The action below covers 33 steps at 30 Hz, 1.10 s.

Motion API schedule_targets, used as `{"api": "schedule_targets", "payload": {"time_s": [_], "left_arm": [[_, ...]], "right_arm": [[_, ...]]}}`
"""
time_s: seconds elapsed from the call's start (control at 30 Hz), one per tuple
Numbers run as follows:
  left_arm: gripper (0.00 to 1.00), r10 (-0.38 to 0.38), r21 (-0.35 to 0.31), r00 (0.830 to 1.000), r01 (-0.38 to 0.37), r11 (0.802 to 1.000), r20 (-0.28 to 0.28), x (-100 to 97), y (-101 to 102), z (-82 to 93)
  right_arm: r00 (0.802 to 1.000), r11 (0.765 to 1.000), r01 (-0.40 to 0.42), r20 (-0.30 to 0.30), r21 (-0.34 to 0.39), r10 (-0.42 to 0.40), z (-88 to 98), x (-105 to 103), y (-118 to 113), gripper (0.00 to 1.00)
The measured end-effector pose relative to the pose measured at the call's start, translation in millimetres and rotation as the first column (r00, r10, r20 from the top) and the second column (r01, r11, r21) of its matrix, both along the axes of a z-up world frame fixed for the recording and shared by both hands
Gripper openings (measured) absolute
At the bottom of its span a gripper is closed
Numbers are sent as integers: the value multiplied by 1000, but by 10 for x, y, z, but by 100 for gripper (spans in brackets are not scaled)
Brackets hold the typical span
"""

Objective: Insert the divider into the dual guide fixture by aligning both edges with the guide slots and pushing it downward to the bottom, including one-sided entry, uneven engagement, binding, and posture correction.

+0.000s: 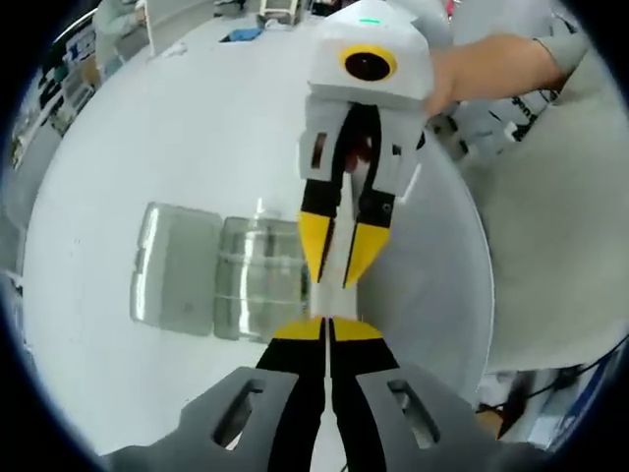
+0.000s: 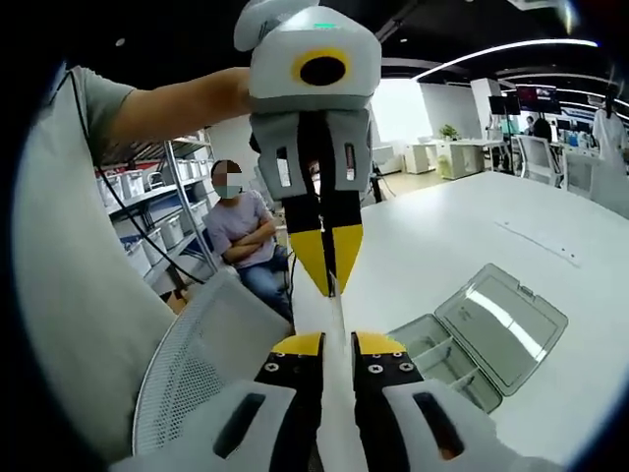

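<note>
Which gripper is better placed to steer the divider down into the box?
Probably left gripper: shut on thin white divider, it aims down beside clear plastic compartment box; right gripper aims level.

We're scanning both views for lettering and we find none we can read. The clear compartment box (image 1: 221,270) on the white bench (image 1: 118,167) carries no label that we can make out, and the yellow-tipped claws bear no print or number. In the right gripper view, the storage bins on the shelving (image 2: 157,211) and the dark screen (image 2: 539,98) at the far end of the room are too small and blurred for us to read.
</note>
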State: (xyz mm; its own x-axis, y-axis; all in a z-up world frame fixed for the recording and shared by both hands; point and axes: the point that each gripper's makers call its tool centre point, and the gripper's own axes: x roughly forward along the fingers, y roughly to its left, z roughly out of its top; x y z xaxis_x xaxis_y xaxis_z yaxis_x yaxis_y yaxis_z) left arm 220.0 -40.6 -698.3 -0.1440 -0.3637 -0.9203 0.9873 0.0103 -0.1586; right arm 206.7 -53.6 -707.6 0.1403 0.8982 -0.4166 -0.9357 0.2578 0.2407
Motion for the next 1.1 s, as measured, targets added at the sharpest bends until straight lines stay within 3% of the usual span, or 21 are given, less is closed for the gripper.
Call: {"api": "schedule_targets", "payload": {"time_s": [0.33,0.6,1.1], "left_arm": [[0,-55,140,998,49,989,42,95,67,-111],[0,-76,210,996,63,976,53,159,42,-168],[0,-80,265,995,63,962,54,242,4,-327]], "right_arm": [[999,999,30,12,-12,-30,-24,-12,-97,14],[999,999,45,22,-15,-45,-17,-34,-166,17],[997,998,67,27,-16,-67,8,-84,-276,21]]}}
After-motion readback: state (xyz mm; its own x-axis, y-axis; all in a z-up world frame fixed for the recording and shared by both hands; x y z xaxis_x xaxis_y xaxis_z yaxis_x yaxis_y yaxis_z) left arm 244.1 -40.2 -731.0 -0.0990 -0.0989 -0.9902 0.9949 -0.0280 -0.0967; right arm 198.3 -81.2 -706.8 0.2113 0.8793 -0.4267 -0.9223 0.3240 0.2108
